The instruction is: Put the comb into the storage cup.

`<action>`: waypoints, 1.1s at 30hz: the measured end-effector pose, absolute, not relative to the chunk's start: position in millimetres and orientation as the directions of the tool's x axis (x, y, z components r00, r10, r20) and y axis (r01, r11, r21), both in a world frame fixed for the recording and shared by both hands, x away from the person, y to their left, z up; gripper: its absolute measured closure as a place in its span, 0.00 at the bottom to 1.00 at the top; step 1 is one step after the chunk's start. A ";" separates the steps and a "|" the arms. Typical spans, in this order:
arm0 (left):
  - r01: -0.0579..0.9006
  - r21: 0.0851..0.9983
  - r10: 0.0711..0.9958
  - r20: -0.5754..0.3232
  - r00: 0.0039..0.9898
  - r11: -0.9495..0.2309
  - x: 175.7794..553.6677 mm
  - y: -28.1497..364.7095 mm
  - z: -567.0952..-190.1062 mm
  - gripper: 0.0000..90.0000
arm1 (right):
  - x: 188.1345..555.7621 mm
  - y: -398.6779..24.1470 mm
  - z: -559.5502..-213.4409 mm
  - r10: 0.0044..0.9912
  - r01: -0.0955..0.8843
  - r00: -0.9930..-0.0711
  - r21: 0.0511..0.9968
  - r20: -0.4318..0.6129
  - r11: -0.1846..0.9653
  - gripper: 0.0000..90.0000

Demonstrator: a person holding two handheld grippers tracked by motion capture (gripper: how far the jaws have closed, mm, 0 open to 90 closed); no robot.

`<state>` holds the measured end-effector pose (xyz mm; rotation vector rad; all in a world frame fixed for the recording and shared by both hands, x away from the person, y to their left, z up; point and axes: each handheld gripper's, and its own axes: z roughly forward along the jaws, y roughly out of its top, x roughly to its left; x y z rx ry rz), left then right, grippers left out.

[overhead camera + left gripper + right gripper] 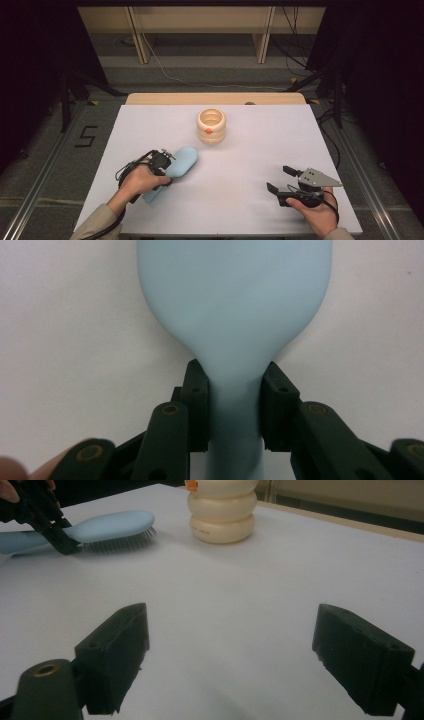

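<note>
A light blue hairbrush (pixel 182 160) lies bristles down on the white table (pixel 250 150), left of centre. My left gripper (pixel 167 167) is shut on its narrow neck, where the handle meets the head. In the left gripper view the two pads press the neck of the brush (pixel 235 300) from both sides, at the left gripper (pixel 235 375). A cream ribbed pot (pixel 211 126) with an orange mark stands upright behind the brush. My right gripper (pixel 278 178) stands open near the front right, nothing between its jaws (pixel 235 630). From there I see the brush (pixel 115 524) and the pot (pixel 222 510).
The table's wooden back edge (pixel 215 98) runs behind the pot. Beyond it stand shelf legs (pixel 262 40), and cables (pixel 170 75) trail over the floor. A taped "5" (pixel 86 136) marks the floor at the left.
</note>
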<state>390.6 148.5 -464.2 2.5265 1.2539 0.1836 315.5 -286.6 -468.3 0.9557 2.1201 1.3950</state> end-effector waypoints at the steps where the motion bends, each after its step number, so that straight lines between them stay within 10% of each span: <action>1: 0.752 0.336 0.793 -0.025 0.608 -0.567 390.5 148.7 -464.2 0.77 | 315.5 -286.5 -468.4 0.740 0.311 -0.673 0.915 0.021 0.257 0.18; 33: 0.713 0.430 0.785 -0.013 0.619 -0.554 383.6 155.9 -455.9 0.77 | 315.2 -286.5 -468.3 0.737 0.310 -0.675 0.915 0.022 0.257 0.18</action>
